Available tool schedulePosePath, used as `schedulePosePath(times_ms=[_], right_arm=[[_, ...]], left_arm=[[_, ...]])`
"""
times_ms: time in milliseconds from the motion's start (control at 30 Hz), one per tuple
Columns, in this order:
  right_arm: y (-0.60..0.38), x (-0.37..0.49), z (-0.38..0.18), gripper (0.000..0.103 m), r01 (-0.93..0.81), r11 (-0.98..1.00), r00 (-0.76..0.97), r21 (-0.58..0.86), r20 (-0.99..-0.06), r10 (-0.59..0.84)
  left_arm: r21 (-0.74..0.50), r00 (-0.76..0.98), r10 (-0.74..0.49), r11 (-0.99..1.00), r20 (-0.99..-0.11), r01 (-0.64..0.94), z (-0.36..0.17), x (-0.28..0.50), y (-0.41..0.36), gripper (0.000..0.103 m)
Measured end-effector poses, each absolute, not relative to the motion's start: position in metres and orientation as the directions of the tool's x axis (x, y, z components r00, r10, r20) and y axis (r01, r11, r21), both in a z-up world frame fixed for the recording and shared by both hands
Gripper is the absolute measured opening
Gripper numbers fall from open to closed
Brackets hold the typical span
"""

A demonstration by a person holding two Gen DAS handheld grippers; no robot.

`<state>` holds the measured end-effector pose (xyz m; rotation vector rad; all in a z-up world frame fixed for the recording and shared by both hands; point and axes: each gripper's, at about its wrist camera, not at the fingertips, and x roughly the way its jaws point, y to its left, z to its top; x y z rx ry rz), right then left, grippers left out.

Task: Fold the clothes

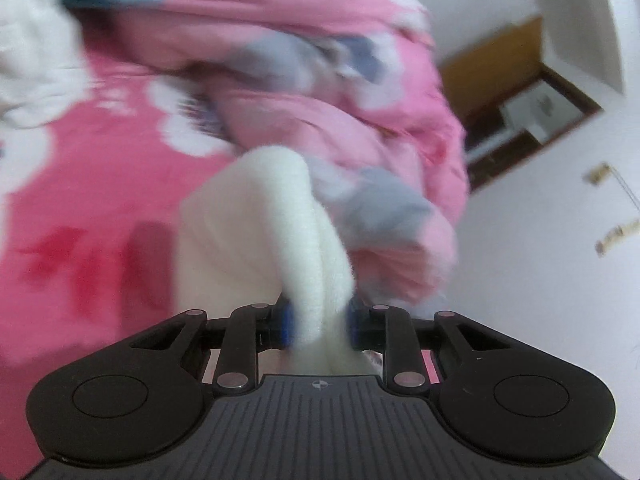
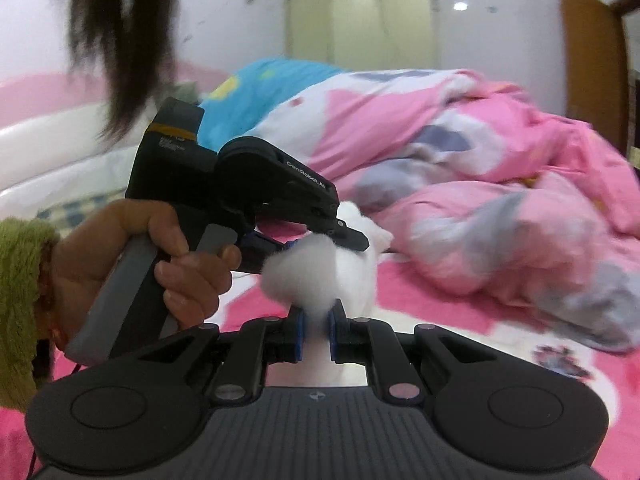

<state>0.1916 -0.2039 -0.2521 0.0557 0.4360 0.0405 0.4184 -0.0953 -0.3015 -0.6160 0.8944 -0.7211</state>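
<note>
Now step: lifting fluffy white fleece garment [image 1: 280, 232] off pink patterned bedsheet [image 1: 80, 208]
Left gripper [image 1: 320, 326]: clamped on fleece
Right gripper [image 2: 316, 330]: pinching fleece
Next, likely: spread it flat, both grips tight

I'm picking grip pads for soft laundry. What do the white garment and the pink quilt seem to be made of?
White garment: looks like fleece or plush, with a fuzzy matte nap, bunching thickly. Pink quilt: apparently smooth printed woven cloth over padding, with puffy folds; blur leaves this uncertain.
</note>
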Motion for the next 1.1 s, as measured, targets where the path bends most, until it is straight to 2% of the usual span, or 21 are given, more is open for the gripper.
schedulePosePath(times_ms=[200,300,367,467,533,600,667,733,767,867,1000,1100], right_arm=[[-0.282,0.142,-0.265,0.011,0.151,0.973,0.889,0.172,-0.453,-0.058],[-0.308,0.123,-0.293,0.011,0.248,0.935,0.854,0.255,-0.514,-0.086],[-0.329,0.111,-0.316,0.011,0.323,0.881,0.826,0.345,-0.558,-0.084],[-0.360,0.095,-0.348,0.013,0.393,0.750,0.816,0.531,-0.577,-0.019],[-0.379,0.086,-0.363,0.016,0.402,0.635,0.831,0.660,-0.553,0.049],[-0.398,0.076,-0.378,0.022,0.404,0.499,0.848,0.767,-0.518,0.110],[-0.409,0.071,-0.380,0.028,0.397,0.440,0.851,0.805,-0.503,0.152],[-0.416,0.069,-0.376,0.042,0.389,0.422,0.849,0.819,-0.497,0.182],[-0.419,0.070,-0.373,0.044,0.382,0.425,0.849,0.821,-0.494,0.189],[-0.427,0.075,-0.365,0.049,0.359,0.427,0.850,0.830,-0.480,0.219],[-0.433,0.088,-0.365,0.052,0.358,0.423,0.835,0.832,-0.488,0.253],[-0.433,0.108,-0.364,0.052,0.351,0.469,0.798,0.810,-0.521,0.303]], left_arm=[[-0.680,0.308,-0.809,0.587,-0.500,0.439,-0.315,0.385,-0.204,0.023],[-0.646,0.227,-0.787,0.605,-0.573,0.465,-0.352,0.370,-0.246,0.023],[-0.601,0.177,-0.749,0.628,-0.638,0.494,-0.380,0.361,-0.270,0.024],[-0.584,0.161,-0.743,0.623,-0.649,0.521,-0.393,0.355,-0.277,0.033],[-0.600,0.161,-0.758,0.610,-0.632,0.517,-0.386,0.357,-0.272,0.041],[-0.634,0.164,-0.780,0.594,-0.604,0.495,-0.374,0.357,-0.257,0.041],[-0.641,0.185,-0.786,0.594,-0.589,0.486,-0.359,0.353,-0.241,0.046],[-0.624,0.217,-0.774,0.615,-0.595,0.483,-0.343,0.347,-0.215,0.046],[-0.614,0.233,-0.766,0.626,-0.599,0.481,-0.336,0.344,-0.202,0.046],[-0.525,0.279,-0.710,0.679,-0.646,0.512,-0.323,0.325,-0.168,0.046],[-0.288,0.261,-0.611,0.651,-0.747,0.702,-0.322,0.278,-0.158,0.046],[-0.102,0.282,-0.546,0.569,-0.789,0.816,-0.333,0.244,-0.166,0.046]])
